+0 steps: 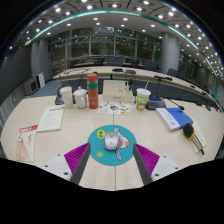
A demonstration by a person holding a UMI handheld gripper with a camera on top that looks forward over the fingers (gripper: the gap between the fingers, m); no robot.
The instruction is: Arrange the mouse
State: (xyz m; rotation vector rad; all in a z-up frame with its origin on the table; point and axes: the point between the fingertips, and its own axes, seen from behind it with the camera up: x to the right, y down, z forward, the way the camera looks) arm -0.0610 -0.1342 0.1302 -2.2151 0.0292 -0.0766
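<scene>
A small grey-white mouse [113, 142] lies on a round teal mouse mat [96, 148] on the pale wooden table [60, 135]. The mat shows a small yellow mark near its left side. My gripper [111, 160] is open, its two fingers with magenta pads [75, 156] spread wide on either side of the mat. The mouse sits between the fingers, just ahead of their tips, with a clear gap on each side and nothing touching it.
Beyond the mat stand a tall red-orange container [92, 90], white cups [79, 97] and another cup [143, 98]. Papers [49, 119] lie to the left, a blue-and-white book [175, 118] and a dark object [190, 131] to the right. Office desks and chairs fill the background.
</scene>
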